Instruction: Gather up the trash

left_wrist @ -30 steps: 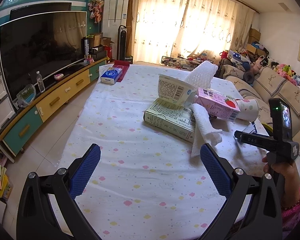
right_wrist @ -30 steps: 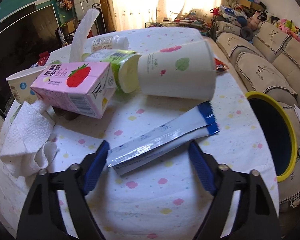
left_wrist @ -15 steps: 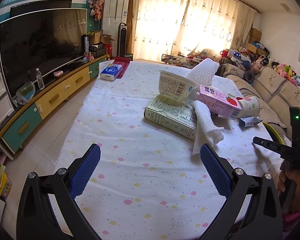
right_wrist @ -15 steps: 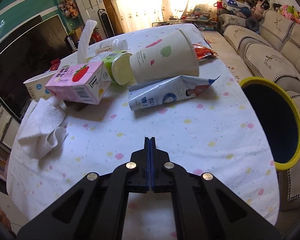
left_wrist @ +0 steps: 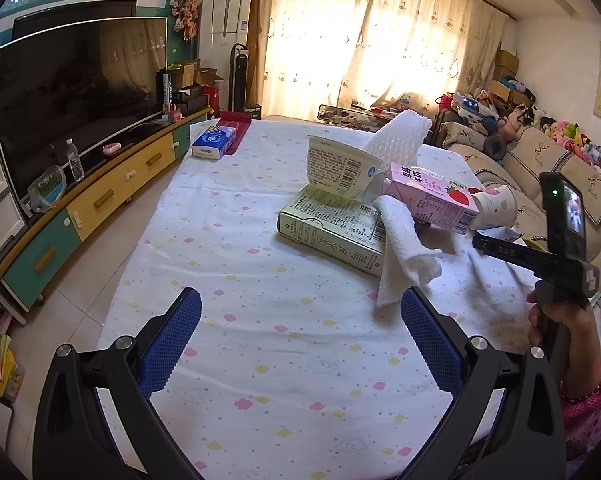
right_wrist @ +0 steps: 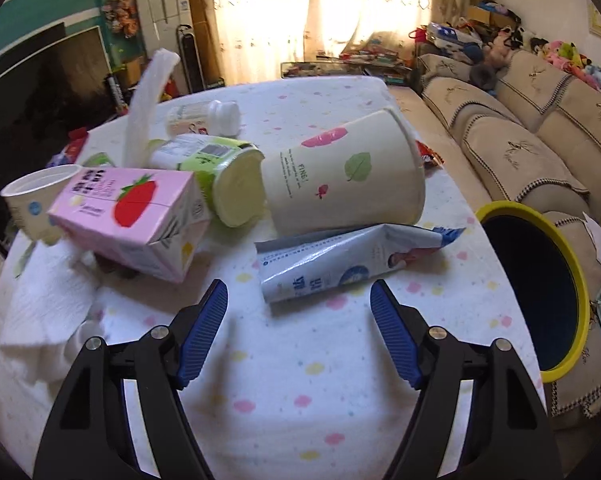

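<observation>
Trash lies piled on the dotted tablecloth (right_wrist: 284,400). In the right wrist view a silver-blue pouch (right_wrist: 340,264) lies flat just beyond my open, empty right gripper (right_wrist: 298,320). Behind it lie a paper cup (right_wrist: 340,184) on its side, a green-lidded tub (right_wrist: 224,176) and a pink strawberry carton (right_wrist: 128,216). A white paper towel (right_wrist: 48,312) lies at the left. In the left wrist view my left gripper (left_wrist: 300,340) is open and empty over bare cloth, short of a green box (left_wrist: 332,232), the carton (left_wrist: 432,200) and the towel (left_wrist: 404,256).
A yellow-rimmed bin (right_wrist: 540,292) stands off the table's right edge beside the sofa (right_wrist: 532,128). A tissue pack (left_wrist: 214,142) lies at the far end of the table. A TV cabinet (left_wrist: 100,196) runs along the left.
My right gripper was shut half a second ago and has opened, moving in closer to the pouch. The pouch was turned over a second ago. The left gripper has stayed put.
</observation>
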Demonstrator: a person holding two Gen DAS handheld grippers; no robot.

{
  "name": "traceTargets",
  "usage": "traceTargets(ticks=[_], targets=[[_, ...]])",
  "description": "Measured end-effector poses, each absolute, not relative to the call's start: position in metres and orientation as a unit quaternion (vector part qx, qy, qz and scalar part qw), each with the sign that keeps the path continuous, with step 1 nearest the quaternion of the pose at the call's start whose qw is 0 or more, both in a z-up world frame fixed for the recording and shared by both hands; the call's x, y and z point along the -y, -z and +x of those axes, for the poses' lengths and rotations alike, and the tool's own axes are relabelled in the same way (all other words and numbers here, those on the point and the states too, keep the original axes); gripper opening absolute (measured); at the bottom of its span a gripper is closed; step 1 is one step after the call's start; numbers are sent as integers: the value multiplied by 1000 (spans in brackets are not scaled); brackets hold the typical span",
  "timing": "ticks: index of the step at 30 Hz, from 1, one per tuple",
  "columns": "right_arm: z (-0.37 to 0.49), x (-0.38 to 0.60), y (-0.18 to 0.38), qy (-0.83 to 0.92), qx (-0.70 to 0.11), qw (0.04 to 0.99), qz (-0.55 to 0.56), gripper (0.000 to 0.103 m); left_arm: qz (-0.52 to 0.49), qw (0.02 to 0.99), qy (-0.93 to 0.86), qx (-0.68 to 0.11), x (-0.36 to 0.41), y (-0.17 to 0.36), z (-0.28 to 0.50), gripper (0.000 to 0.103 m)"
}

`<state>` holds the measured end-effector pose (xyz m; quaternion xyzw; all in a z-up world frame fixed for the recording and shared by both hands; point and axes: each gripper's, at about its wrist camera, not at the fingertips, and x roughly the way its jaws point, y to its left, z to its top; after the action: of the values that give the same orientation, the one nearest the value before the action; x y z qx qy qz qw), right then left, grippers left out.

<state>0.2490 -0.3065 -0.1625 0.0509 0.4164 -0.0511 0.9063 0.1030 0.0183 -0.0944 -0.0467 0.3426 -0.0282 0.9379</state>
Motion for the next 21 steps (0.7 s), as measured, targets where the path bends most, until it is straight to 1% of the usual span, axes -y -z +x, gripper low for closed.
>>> traceTargets(ticks=[2, 3, 5, 8, 9, 16, 18, 19, 20, 21], targets=[[254, 311, 167, 52, -424, 902, 64, 36, -49, 937, 28, -345, -21, 96, 104, 98], [253, 314, 168, 52, -423, 902, 71, 31, -51, 936, 27, -347, -22, 97, 105, 98], [246, 319, 165, 53, -414, 905, 78, 12, -54, 935, 27, -349, -25, 99, 107, 98], [232, 328, 163, 41, -406, 909, 86, 2, -58, 934, 29, -352, -26, 102, 108, 98], [226, 330, 163, 37, -403, 910, 86, 1, -59, 933, 30, -353, -26, 103, 108, 98], [182, 335, 150, 7, -382, 921, 77, 0, -51, 934, 34, -351, -20, 102, 107, 98], [181, 334, 148, 9, -377, 924, 64, 3, -54, 934, 36, -350, -19, 102, 107, 98], [182, 334, 147, 11, -369, 927, 66, 16, -55, 934, 37, -350, -18, 102, 107, 98], [186, 335, 146, 17, -365, 929, 61, 40, -54, 935, 37, -350, -17, 101, 107, 98], [191, 338, 144, 23, -356, 933, 57, 51, -51, 935, 38, -349, -16, 100, 106, 98]])
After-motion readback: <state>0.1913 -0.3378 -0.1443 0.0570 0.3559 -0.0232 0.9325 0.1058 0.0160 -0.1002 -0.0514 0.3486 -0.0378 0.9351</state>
